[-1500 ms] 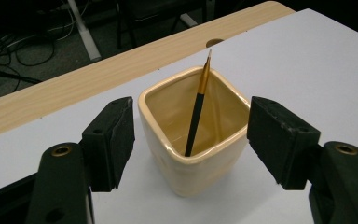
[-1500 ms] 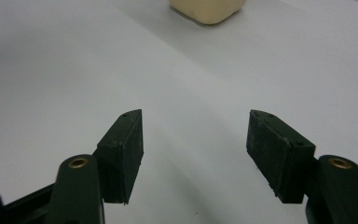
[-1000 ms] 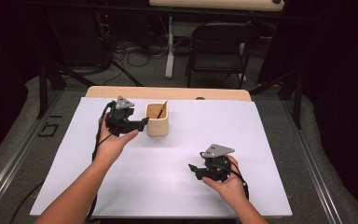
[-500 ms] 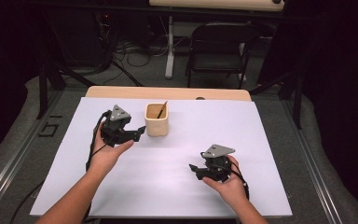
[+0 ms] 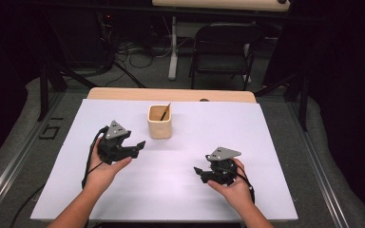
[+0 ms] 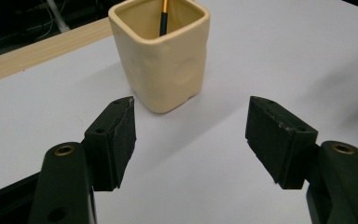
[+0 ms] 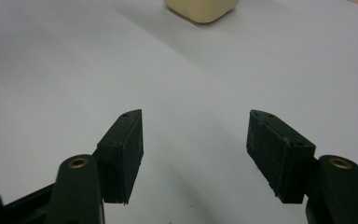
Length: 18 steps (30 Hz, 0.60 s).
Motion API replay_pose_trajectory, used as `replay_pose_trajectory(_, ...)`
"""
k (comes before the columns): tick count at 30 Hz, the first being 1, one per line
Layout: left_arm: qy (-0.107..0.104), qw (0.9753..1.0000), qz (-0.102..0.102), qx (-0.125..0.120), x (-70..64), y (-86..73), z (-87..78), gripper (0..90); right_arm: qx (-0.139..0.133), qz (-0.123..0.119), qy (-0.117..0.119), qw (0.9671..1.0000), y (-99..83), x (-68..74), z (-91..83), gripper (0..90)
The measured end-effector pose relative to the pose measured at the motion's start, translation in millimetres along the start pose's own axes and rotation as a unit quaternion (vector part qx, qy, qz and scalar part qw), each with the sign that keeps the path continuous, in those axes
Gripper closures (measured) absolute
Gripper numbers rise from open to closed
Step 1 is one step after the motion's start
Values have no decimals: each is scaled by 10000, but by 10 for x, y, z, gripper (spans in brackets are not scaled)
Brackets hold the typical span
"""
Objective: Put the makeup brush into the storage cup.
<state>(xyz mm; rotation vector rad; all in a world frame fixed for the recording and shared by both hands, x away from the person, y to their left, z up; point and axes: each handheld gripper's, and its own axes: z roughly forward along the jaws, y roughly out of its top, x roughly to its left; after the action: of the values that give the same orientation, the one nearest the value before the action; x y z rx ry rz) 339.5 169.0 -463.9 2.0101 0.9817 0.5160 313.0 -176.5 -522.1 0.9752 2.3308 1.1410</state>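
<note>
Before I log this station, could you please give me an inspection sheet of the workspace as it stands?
Surface: white sheet over a wooden table; flat, no spills seen.
Job's things: cream square cup upright on the sheet, with a dark, orange-tipped stick leaning inside.
Clutter: nothing seen on the sheet.
Grippers: left tool hand-held, jaws open, aimed at the cup but apart from it; right tool hand-held, jaws open, low over bare sheet.
Cables: a black cable loops from the left tool past the wrist; loose cables on the floor behind.
Surroundings: folding chair beyond the table, grey floor, dark room.
</note>
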Motion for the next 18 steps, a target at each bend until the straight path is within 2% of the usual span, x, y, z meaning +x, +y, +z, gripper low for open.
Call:
replay_pose_trajectory(5,11,10000,44,28,-24,-150,-49,339,-1,-1,-36,10000,-22,-6,-21,362)
replay_pose_trajectory(12,20,9999,97,-65,-53,-332,-139,340,23,15,-110,9999,-117,-57,-99,362)
replay_pose_trajectory(18,-21,10000,27,-76,-61,-512,-172,340,13,6,-129,9999,-174,-66,-145,360)
